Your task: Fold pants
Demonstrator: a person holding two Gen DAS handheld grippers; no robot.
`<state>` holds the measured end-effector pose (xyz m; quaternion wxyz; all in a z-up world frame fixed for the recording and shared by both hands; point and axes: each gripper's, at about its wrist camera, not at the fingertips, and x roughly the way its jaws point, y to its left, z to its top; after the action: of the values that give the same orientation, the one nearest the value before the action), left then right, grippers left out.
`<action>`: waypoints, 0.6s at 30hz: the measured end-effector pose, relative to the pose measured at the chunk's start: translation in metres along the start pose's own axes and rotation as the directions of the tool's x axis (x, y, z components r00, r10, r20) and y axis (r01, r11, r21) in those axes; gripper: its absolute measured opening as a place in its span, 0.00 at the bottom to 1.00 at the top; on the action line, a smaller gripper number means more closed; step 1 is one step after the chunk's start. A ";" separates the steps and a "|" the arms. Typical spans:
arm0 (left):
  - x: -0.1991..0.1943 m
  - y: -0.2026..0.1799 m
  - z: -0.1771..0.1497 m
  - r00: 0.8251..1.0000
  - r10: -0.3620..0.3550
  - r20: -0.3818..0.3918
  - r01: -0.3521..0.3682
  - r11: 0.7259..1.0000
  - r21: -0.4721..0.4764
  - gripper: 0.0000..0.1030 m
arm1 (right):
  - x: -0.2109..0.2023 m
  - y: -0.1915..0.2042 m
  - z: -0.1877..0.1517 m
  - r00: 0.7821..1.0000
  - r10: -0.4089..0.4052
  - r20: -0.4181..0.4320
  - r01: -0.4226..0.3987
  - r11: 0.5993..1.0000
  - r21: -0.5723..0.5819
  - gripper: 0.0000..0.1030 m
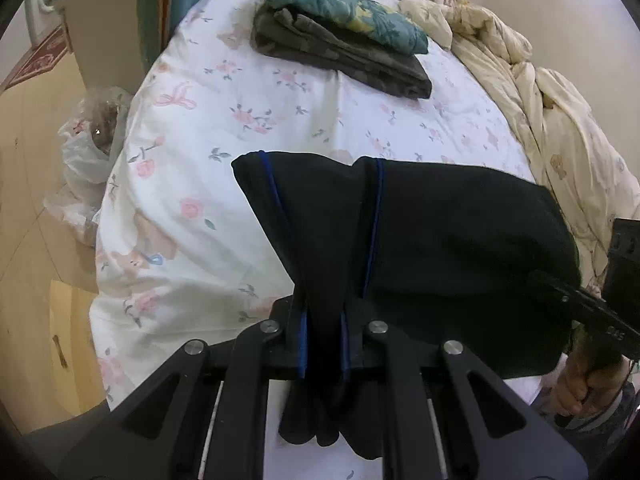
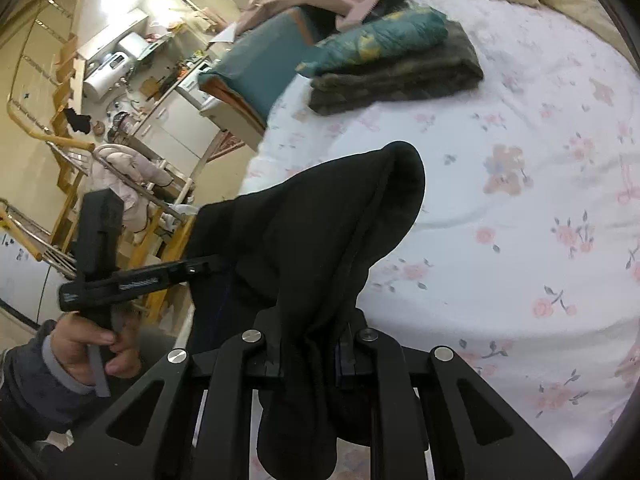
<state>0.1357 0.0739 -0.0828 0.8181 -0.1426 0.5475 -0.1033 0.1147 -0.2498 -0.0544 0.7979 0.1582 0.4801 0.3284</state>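
Black cloth fills the left wrist view: the black fabric pants with blue side piping [image 1: 420, 232] hang in the air above the near edge of the bed with the white flower-print sheet [image 1: 240, 120], bunched between the left tongs [image 1: 324, 336], which are clamped together on a gathered fold. The risk here is that the thick bunch slides out of that narrow bite, since a loose tail droops below the pads and the weight pulls away from it; a slip would drop one end onto the sheet and spoil the alignment. These tongs tilt steeply down toward the bed. At the right edge of this view a bare hand [image 1: 580, 384] holds the handle of the other tool. In the right wrist view the right tongs [image 2: 316, 352] are likewise clamped on a wad of the same pants [image 2: 320, 216], pointing down less steeply, over the bed's near edge. Uneven pulling between the two holds could twist the cloth. A stack of folded dark and teal clothes [image 2: 396, 60] lies toward the far edge, well apart.
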 end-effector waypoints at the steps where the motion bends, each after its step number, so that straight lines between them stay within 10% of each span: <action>1: -0.005 0.004 0.000 1.000 -0.002 0.010 0.002 1.000 -0.024 0.09 | 0.000 0.006 0.002 1.000 -0.006 -0.001 0.006 1.000 -0.015 0.15; 10: -0.057 -0.001 0.042 0.990 -0.002 0.142 -0.008 0.997 0.073 0.09 | 0.001 0.024 0.040 0.998 0.012 0.060 -0.010 0.999 -0.037 0.15; 18: -0.031 -0.028 0.181 0.981 -0.044 0.188 0.015 0.988 0.153 0.09 | 0.021 -0.017 0.157 0.989 -0.072 0.130 0.078 0.996 -0.042 0.15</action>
<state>0.2908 0.0791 0.0185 0.8735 -0.0977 0.4552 -0.1426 0.2646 -0.2376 -0.0010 0.8424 0.1423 0.4254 0.2985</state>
